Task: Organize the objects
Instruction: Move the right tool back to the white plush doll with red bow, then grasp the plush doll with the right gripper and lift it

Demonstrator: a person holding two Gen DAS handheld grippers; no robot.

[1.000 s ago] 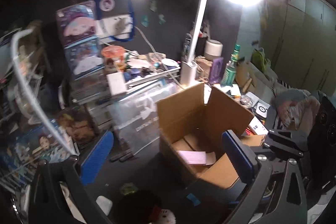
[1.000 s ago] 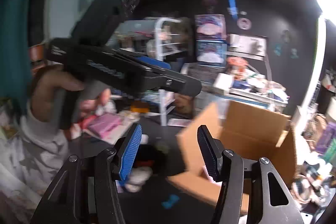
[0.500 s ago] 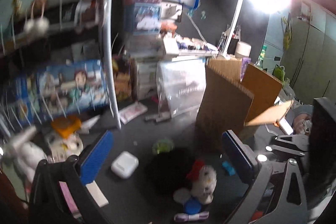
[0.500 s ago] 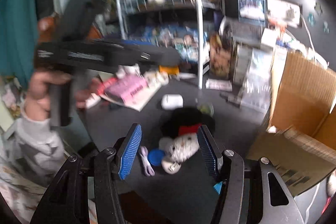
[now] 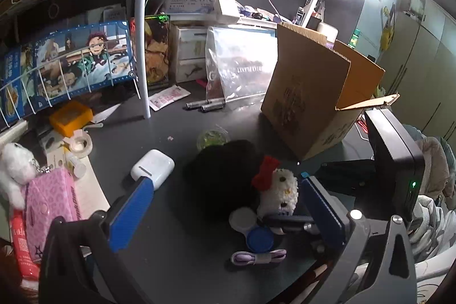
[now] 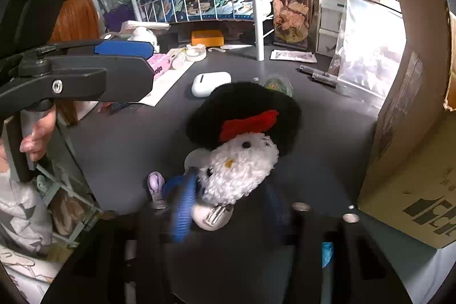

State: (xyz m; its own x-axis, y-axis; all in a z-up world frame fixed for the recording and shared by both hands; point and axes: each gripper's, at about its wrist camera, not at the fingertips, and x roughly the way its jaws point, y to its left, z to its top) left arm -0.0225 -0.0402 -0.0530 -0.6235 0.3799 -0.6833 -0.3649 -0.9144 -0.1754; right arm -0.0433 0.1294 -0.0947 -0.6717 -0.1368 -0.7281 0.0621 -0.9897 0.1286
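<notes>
A white plush head with a red bow (image 5: pixel 280 190) (image 6: pixel 236 170) lies on the dark desk against a black furry hat (image 5: pixel 222 175) (image 6: pixel 245 110). My right gripper (image 6: pixel 228 204) is low over it with a blurred blue finger on each side of the plush; whether the pads touch it I cannot tell. It also shows in the left wrist view (image 5: pixel 290 220). My left gripper (image 5: pixel 225 215) is open and empty above the desk. An open cardboard box (image 5: pixel 322 93) (image 6: pixel 413 104) stands to the right. A white earbud case (image 5: pixel 152 167) (image 6: pixel 209 81) lies at the left.
A blue round lid (image 5: pixel 260 240), a white cap (image 5: pixel 242 218) and a coiled lilac cable (image 5: pixel 258 257) lie by the plush. A pink pouch (image 5: pixel 50 201), tape roll (image 5: pixel 79 143), orange box (image 5: pixel 70 117), white wire rack (image 5: pixel 142 27) and clear bag (image 5: pixel 242 67) crowd the desk.
Both grippers have dropped toward the desk. The right one has moved down onto the white plush, its fingers now on either side of it. The box has shifted to the right of both views.
</notes>
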